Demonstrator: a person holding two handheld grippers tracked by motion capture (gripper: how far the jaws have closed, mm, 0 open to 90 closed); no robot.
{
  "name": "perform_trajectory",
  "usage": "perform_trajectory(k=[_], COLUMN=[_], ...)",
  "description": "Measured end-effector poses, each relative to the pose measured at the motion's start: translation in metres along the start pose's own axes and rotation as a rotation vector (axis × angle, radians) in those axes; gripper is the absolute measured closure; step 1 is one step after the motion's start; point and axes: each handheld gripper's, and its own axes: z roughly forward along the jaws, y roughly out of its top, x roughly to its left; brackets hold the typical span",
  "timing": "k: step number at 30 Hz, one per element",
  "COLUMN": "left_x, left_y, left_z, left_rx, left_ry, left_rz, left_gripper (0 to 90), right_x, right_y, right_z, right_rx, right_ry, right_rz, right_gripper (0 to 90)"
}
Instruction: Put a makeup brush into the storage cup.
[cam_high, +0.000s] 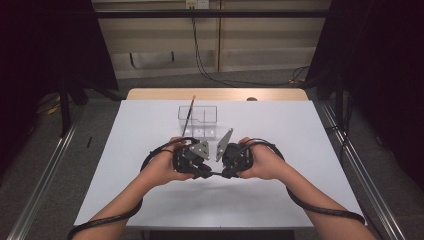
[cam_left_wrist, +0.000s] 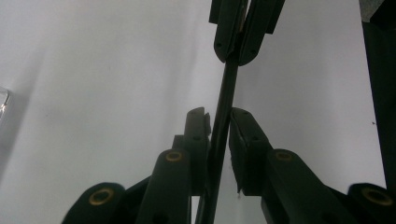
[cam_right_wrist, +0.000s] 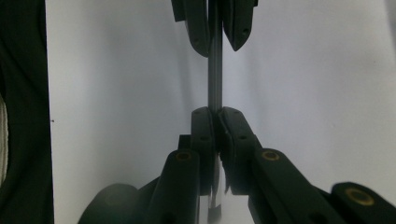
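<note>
thin black rod (cam_high: 215, 173) lay level between my two claws, held just above the near middle of the white table (cam_high: 280, 125). my left gripper (cam_high: 206, 172) and my right gripper (cam_high: 223, 174) faced each other, tips nearly meeting, each hand wrapped round its body. in the right gripper view, my right gripper (cam_right_wrist: 215, 122) stood clamped on the rod (cam_right_wrist: 215, 70), its pads pressed tight on both sides of it, while the other claw held the rod's far end at the top. in the left gripper view, my left gripper (cam_left_wrist: 218, 122) had drawn in around the rod (cam_left_wrist: 226, 93); one pad seemed to touch it, but i could not tell if a thin gap remained at the other. the rod ran straight on to the right claw's pinched tips at the top. farther away on the table stood a clear plastic box (cam_high: 198, 121) with a long thin stick (cam_high: 190, 112) leaning in it. black cables (cam_high: 320, 210) trailed back along both forearms.
</note>
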Motion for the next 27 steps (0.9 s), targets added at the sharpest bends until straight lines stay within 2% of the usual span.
perform_trajectory(k=[6, 13, 17, 22, 24, 27], left_x=[0.0006, -0.0001, -0.0007, 0.0003, -0.0003, -0.0003], left_y=[0.0005, -0.0007, -0.0041, -0.0053, -0.005, -0.004], left_z=[-0.0027, -0.0005, 0.0037, 0.0047, 0.0055, 0.0047], left_rx=[-0.021, 0.004, 0.005, 0.001, 0.007, 0.016], left_ry=[0.003, -0.013, -0.003, -0.019, -0.007, -0.015], left_rz=[-0.002, 0.005, 0.004, -0.007, 0.003, 0.003], left_gripper=[77.1, 80.6, 80.7, 79.7, 79.5, 79.3], right_x=[-0.0008, -0.0012, -0.0021, -0.0024, -0.0026, -0.0024], right_y=[-0.0003, 0.0, 0.0013, 0.0028, 0.0028, 0.0035], right_z=[0.002, 0.0031, 0.0007, -0.0015, -0.0019, -0.0037], right_rx=[0.016, 0.009, 0.002, 0.002, -0.003, -0.007], right_ry=[-0.001, 0.004, 0.006, 0.009, 0.016, 0.018], right_rz=[-0.003, -0.008, -0.008, -0.009, -0.01, -0.012], right_gripper=[84.4, 84.0, 84.1, 84.4, 84.4, 84.4])
